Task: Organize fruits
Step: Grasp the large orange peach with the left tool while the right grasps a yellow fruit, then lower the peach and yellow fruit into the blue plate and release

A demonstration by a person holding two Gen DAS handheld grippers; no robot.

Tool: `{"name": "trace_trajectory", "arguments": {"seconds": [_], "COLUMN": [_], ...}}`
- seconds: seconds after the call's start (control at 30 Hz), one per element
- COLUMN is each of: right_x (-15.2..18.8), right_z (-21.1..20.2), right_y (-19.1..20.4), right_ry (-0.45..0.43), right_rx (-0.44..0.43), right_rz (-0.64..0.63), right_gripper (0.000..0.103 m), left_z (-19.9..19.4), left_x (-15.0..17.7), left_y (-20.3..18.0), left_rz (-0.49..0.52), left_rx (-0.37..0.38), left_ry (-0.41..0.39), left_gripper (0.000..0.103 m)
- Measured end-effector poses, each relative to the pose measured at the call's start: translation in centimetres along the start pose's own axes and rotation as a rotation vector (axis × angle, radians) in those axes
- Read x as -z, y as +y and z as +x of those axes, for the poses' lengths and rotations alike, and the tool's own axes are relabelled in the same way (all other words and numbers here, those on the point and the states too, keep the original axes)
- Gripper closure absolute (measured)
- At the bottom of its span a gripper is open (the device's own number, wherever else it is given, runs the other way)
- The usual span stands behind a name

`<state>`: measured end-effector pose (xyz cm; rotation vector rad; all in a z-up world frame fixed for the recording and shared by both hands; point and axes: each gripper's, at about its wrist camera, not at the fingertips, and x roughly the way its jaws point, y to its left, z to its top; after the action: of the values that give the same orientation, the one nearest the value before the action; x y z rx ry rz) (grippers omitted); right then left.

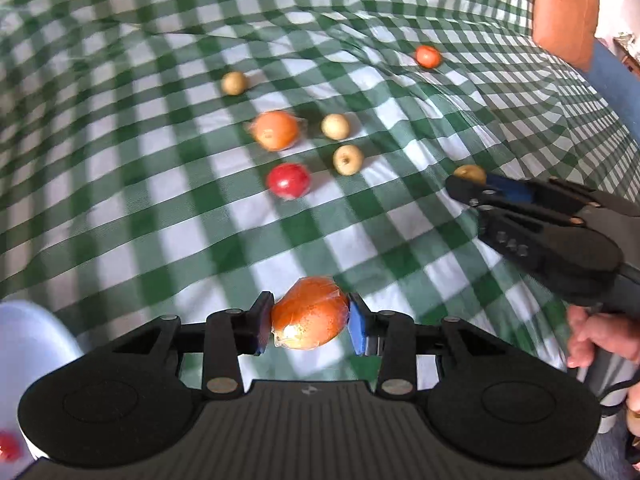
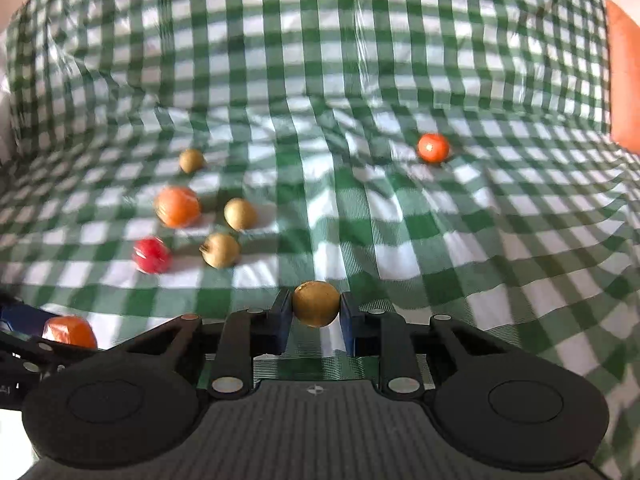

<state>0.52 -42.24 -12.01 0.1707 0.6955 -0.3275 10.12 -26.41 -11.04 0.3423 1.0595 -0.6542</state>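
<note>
My left gripper [image 1: 310, 326] is shut on a plastic-wrapped orange [image 1: 309, 313] and holds it above the green checked cloth [image 1: 160, 208]. My right gripper [image 2: 315, 312] is shut on a small yellow-brown fruit [image 2: 316, 303]; it also shows at the right of the left wrist view [image 1: 472, 184]. On the cloth lie another wrapped orange [image 1: 276, 130], a red apple [image 1: 289, 180], three small yellow fruits [image 1: 348, 159] [image 1: 335, 126] [image 1: 234, 83] and a red-orange tomato [image 1: 428, 56]. The held orange also shows at the left in the right wrist view [image 2: 70, 331].
A white bowl [image 1: 28, 344] sits at the lower left of the left wrist view with a red fruit [image 1: 8, 445] in it. An orange cushion [image 1: 564, 8] stands at the far right. The cloth is wrinkled.
</note>
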Motion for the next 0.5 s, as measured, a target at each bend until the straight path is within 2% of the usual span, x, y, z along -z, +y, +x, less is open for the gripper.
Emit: {"name": "trace_trajectory", "arguments": {"seconds": [0.2,0.5], "right_x": [0.3,2.1], "right_z": [-6.2,-14.6], "right_y": [3.4,11.7], "right_ry": [-0.022,-0.012], "right_rx": [-0.078,-0.238], "right_rz": [-0.054,-0.153], "right_gripper": [0.077,0.077], "left_z": [-5.9,-15.3], "left_x": [3.0,8.8], "left_y": [2.1,7.2], "left_rz": [-0.045,-0.140], "left_rx": [-0.063,-0.142], "left_ry": [0.024,-0.014], "left_gripper": [0.060,0.060]}}
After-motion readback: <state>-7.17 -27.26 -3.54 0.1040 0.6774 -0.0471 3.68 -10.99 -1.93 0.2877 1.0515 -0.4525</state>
